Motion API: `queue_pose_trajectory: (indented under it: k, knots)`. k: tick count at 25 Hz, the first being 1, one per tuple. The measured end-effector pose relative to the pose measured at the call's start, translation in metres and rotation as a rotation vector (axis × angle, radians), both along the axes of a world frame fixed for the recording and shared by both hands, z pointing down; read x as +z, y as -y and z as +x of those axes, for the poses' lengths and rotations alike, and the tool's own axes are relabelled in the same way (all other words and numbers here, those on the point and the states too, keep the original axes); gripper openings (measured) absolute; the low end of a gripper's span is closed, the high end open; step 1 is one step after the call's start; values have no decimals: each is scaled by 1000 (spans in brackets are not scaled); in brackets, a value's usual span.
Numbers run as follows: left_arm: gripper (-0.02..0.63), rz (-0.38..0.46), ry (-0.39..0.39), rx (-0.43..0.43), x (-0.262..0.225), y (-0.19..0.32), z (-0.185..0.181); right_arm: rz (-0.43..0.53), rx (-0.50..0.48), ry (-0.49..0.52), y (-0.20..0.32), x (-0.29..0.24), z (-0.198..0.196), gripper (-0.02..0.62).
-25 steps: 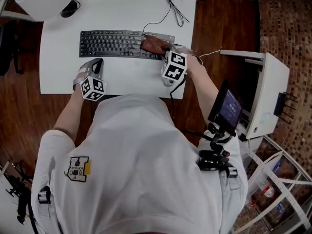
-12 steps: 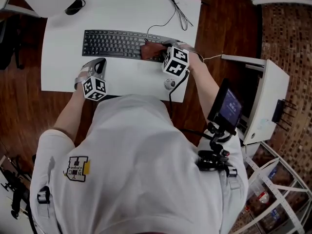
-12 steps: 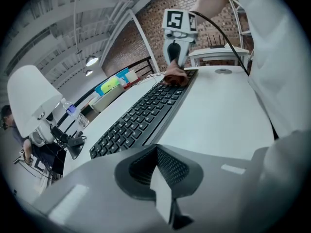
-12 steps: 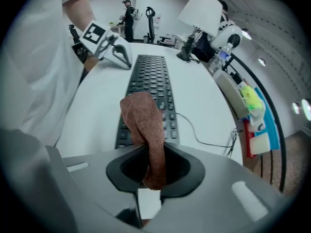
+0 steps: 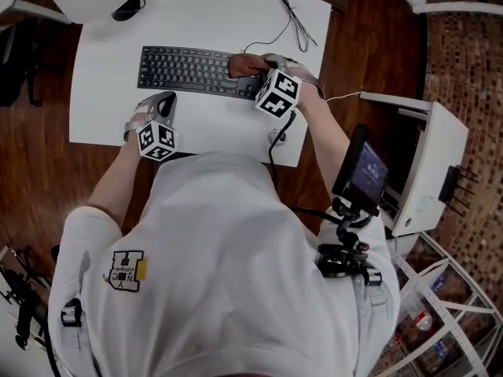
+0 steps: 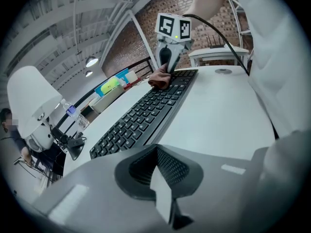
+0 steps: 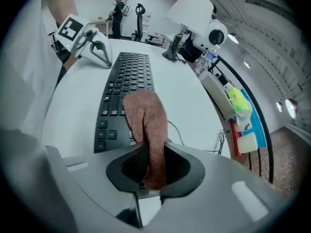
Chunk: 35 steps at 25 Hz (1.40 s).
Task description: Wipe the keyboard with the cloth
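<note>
Bare table [image 5: 220,124] strip runs along the keyboard's [image 5: 189,71] front edge; left hand-held gripper [image 5: 165,100] there, jaws together, empty. Right hand-held gripper [image 7: 148,171] pinches cloth [image 7: 146,118] at keyboard's right end, pinch seen only in right gripper view.

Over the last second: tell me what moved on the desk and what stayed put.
The right gripper, shut on the brown cloth, dragged it a little leftward across the right end of the keyboard, toward its far edge. Nothing was picked up or released. The left gripper stayed shut and empty near the front of the white table, and the keyboard did not shift.
</note>
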<state>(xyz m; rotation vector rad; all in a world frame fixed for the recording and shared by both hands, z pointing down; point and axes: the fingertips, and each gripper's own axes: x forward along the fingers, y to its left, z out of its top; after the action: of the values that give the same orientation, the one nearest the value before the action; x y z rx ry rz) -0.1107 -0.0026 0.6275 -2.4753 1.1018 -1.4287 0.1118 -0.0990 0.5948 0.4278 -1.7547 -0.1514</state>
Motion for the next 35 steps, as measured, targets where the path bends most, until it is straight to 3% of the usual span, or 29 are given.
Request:
queue_pose_trajectory:
  k: [7, 12, 19, 27, 30, 35]
  knots:
    - [0, 12, -15, 28, 0, 1, 2, -115, -90, 6, -97, 10, -9, 67]
    - [0, 12, -22, 45, 0, 1, 4, -290, -163, 41, -148, 14, -20, 67]
    - [0, 7, -13, 35, -3, 2, 6, -214, -92, 73, -68, 5, -19, 67]
    - [0, 5, -9, 13, -2, 5, 5, 49, 2, 19, 34, -3, -22, 67]
    - [0, 6, -13, 22, -3, 6, 5, 85, 4, 5, 23, -6, -26, 67]
    - [0, 21, -19, 39, -7, 3, 1, -28, -94, 5, -54, -1, -39, 67]
